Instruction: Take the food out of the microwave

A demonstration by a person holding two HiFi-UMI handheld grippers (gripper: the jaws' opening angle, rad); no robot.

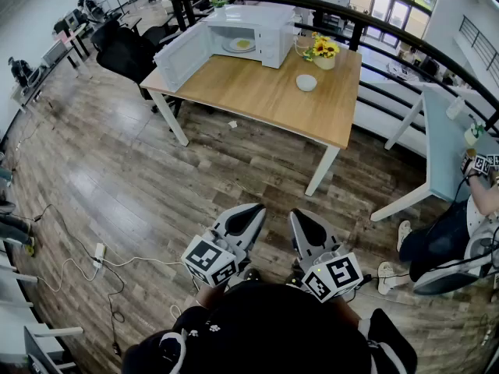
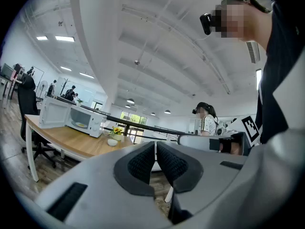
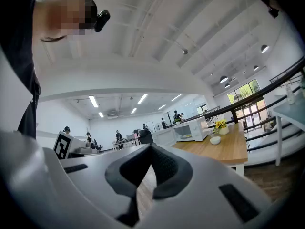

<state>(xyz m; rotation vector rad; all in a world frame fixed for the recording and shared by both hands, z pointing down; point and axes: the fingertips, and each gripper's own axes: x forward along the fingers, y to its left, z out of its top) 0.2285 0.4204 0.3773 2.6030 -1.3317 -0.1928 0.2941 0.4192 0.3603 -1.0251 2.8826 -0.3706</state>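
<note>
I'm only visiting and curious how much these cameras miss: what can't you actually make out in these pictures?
- Food inside the microwave: in the head view it is only a yellowish patch on a plate, too small to name. It is smaller still in both gripper views.
- Small white bowl: its contents are too small to tell in any view.
- Seated person: cut off by the head view's right edge.

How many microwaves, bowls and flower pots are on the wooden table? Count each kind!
Microwave: 1
White bowl: 1
Pot of yellow flowers: 1
Total: 3
</note>
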